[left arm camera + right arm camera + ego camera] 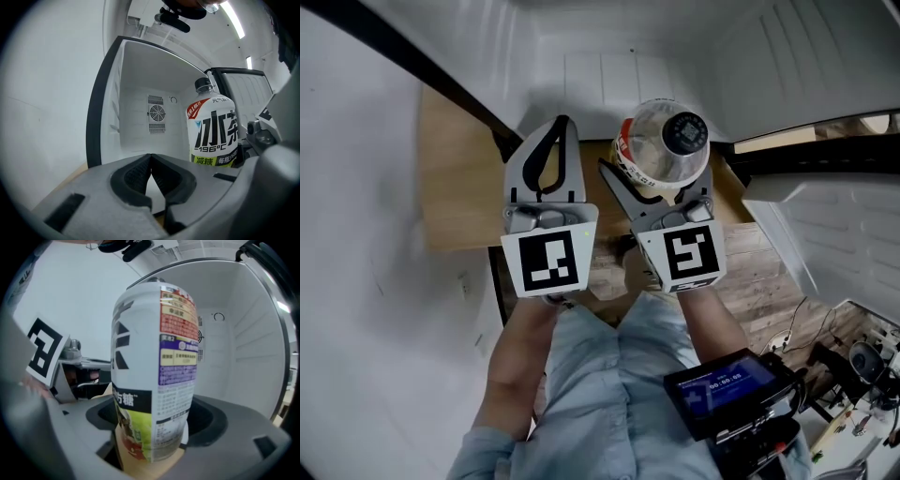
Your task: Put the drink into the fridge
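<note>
The drink bottle (pixel 666 145) has a black cap and a white label with red and green bands. My right gripper (pixel 658 176) is shut on its lower body and holds it upright before the open fridge (pixel 609 75). In the right gripper view the bottle (pixel 154 366) fills the middle, standing between the jaws of the right gripper (pixel 154 430), with the white fridge interior (pixel 243 333) behind it. My left gripper (pixel 562 122) hangs beside it on the left, shut and holding nothing. In the left gripper view the left gripper (pixel 150 158) has its tips together, and the bottle (pixel 213 136) shows at the right.
The fridge's door (pixel 825 216) stands open at the right. A vent grille (pixel 157 113) sits on the fridge's back wall. Wooden floor (pixel 450 169) lies below, and a white wall runs along the left. A device with a lit screen (pixel 727 389) and cables (pixel 853 375) are at lower right.
</note>
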The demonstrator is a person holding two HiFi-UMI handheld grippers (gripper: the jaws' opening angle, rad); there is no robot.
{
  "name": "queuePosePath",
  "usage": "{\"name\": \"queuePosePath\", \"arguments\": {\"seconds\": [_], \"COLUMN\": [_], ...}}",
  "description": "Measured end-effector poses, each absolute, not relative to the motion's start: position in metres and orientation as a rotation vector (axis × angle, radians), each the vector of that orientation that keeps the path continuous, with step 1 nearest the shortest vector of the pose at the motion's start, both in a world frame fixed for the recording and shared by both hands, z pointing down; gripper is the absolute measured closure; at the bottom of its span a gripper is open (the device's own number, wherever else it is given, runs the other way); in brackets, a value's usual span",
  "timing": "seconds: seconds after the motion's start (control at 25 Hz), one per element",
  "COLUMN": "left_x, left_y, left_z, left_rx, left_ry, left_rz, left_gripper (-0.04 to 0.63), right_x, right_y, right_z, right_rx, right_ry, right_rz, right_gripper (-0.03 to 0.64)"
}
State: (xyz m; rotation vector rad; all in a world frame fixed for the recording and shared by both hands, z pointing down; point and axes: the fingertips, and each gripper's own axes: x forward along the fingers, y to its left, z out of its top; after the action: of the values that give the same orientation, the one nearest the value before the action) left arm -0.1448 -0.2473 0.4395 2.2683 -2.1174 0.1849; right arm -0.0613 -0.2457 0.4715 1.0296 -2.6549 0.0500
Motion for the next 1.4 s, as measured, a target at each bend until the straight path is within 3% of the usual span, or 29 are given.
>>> {"name": "queuePosePath", "arguments": {"seconds": [1.4], "left_x": [-0.157], "left_y": [-0.282], "left_z": [0.425], "left_rx": [2.219], "left_ry": [-2.257], "left_rz": [0.097], "left_gripper": [0.586], "right_x": [-0.123], "right_y": [-0.383], "right_z": [0.479], "right_rx": [0.899], "right_ry": [-2.728], "right_rz": [0.06], "right_gripper": [0.207]}}
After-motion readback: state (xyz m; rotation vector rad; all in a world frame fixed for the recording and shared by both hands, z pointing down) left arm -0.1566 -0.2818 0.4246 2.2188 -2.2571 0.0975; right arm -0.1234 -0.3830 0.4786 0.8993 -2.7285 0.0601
